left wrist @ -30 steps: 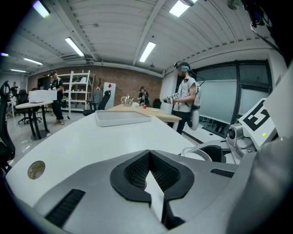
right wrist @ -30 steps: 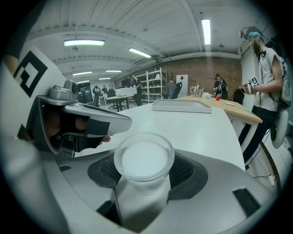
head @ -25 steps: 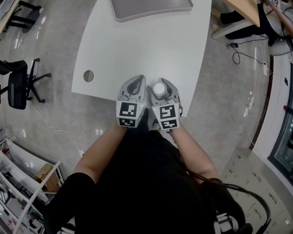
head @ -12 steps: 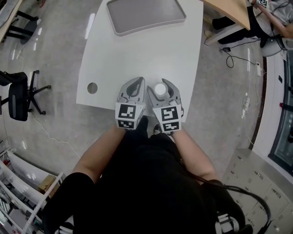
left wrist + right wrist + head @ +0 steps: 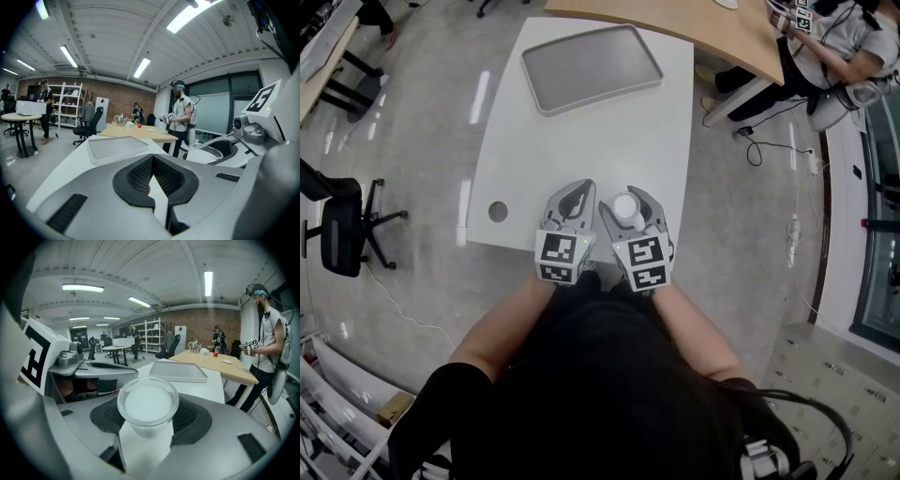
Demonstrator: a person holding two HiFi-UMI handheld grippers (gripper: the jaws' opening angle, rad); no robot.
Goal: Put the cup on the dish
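A white cup (image 5: 624, 207) stands upright between the jaws of my right gripper (image 5: 628, 197), which is shut on it over the near edge of the white table (image 5: 581, 141). In the right gripper view the cup (image 5: 147, 404) fills the space between the dark pads of the right gripper (image 5: 149, 397). The dish, a shallow grey tray (image 5: 591, 67), lies at the table's far end, well ahead of both grippers. It also shows as a grey tray (image 5: 178, 371) and a grey tray (image 5: 119, 149). My left gripper (image 5: 577, 187) is close beside the right one, shut and empty. Its tips (image 5: 152, 161) meet.
A round cable hole (image 5: 498, 211) sits near the table's near left corner. A wooden desk (image 5: 675, 19) stands just beyond the tray, with a person (image 5: 844, 37) at its right end. A black office chair (image 5: 342, 225) stands on the floor at left.
The head view has shifted, so the whole tray and the desk beyond it now show. Both grippers keep their pose side by side at the near edge, with the cup still held.
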